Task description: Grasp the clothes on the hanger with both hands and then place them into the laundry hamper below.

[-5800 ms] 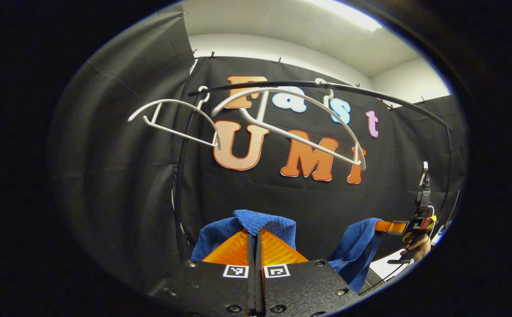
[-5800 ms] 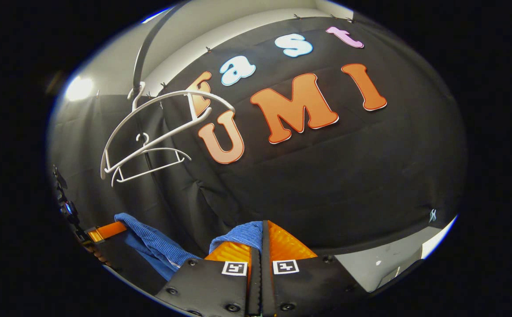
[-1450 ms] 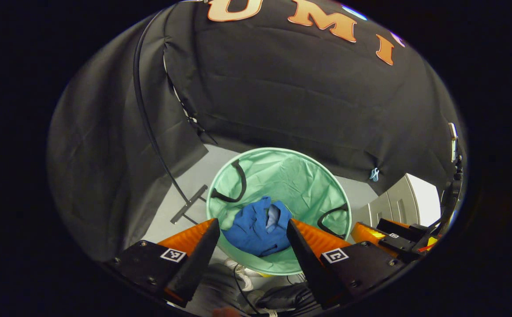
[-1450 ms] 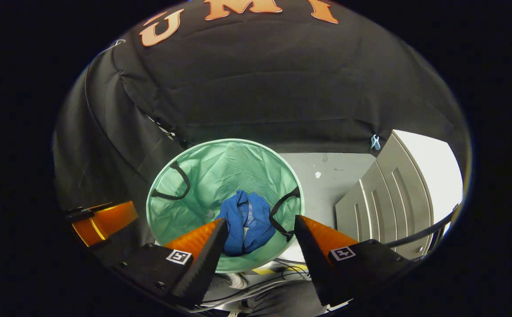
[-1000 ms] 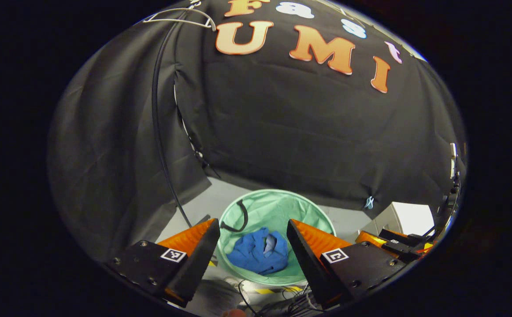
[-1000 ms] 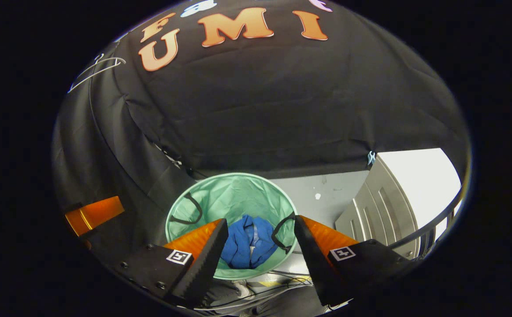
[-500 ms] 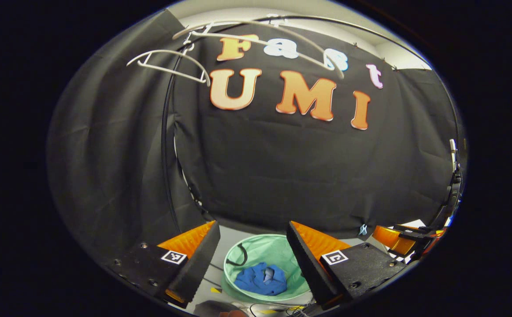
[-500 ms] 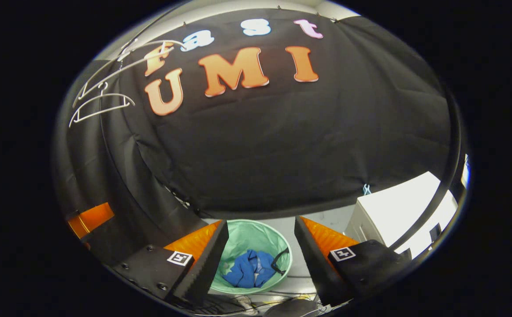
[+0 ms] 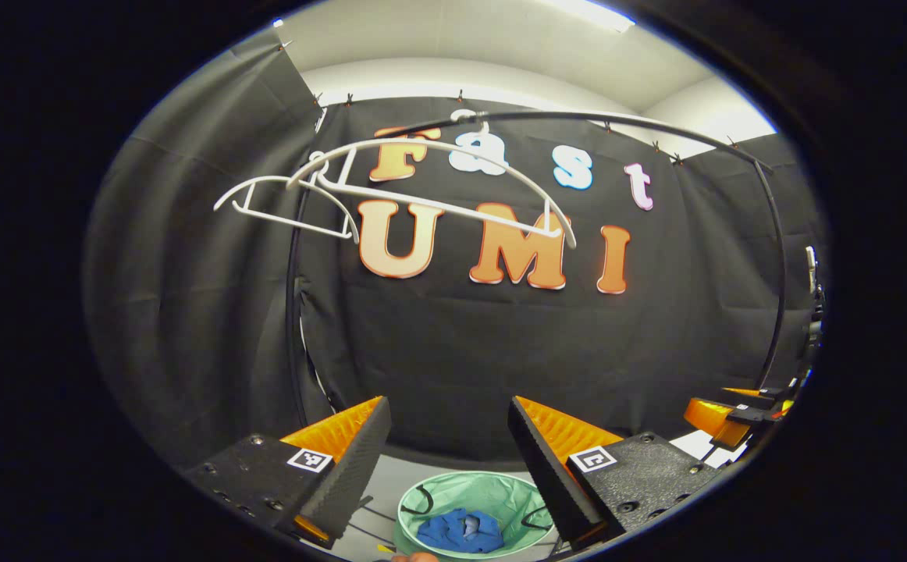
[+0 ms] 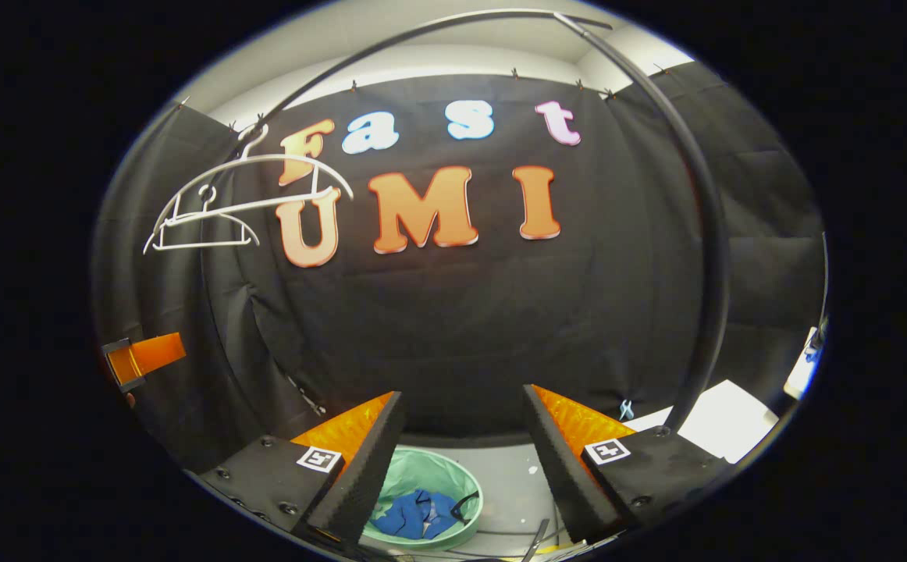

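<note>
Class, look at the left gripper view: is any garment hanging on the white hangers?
No. Both white hangers hang bare on the rail, and the blue garment lies inside the green hamper below.

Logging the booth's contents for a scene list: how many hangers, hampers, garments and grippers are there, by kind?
White hangers: 2
Green hamper: 1
Blue garment: 1, lying in the hamper
Left gripper: 1, fingers apart
Right gripper: 1, fingers apart
Total: 6
</note>
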